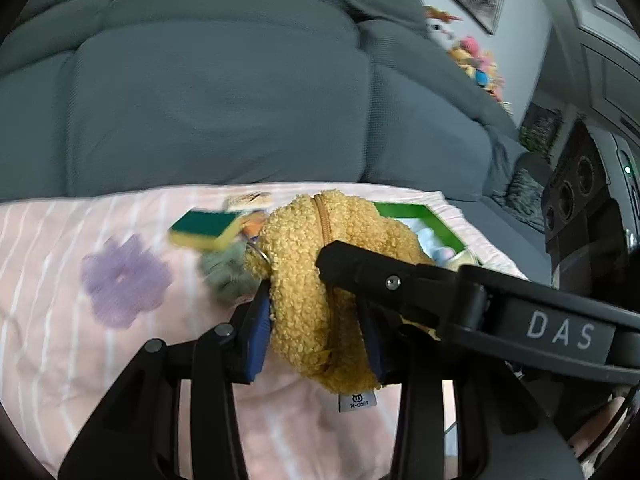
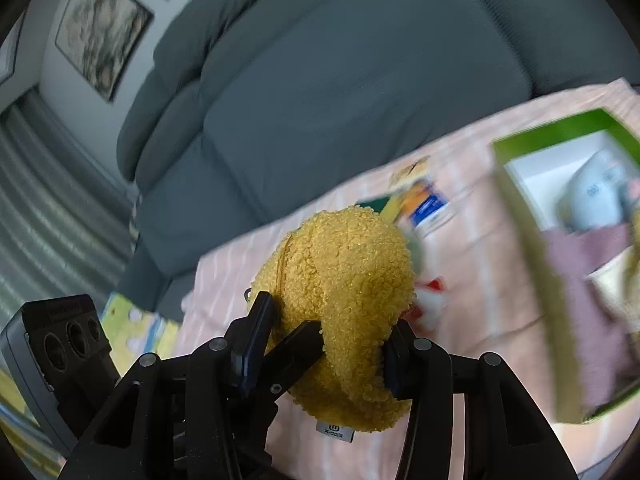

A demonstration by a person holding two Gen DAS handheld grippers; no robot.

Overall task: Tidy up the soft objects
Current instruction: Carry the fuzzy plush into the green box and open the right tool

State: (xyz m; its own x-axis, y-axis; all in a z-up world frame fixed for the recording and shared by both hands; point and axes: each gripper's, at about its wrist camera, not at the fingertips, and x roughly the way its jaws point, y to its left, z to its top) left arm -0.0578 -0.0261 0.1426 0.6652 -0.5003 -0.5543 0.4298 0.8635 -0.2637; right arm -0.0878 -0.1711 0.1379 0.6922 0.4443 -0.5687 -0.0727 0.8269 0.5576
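Yellow fuzzy pouch (image 1: 316,280) sits mid-frame, off the pink sheet (image 1: 60,280), pinched by both my left hand-held gripper (image 1: 316,320) and right hand-held gripper (image 2: 324,356). Green box (image 2: 560,128) at right edge; I carry level, keep both squeezes even, release over the opening.

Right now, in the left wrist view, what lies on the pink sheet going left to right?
Purple flower patch → green-and-yellow sponge → yellow fleece pouch, held between the tongs → green box.
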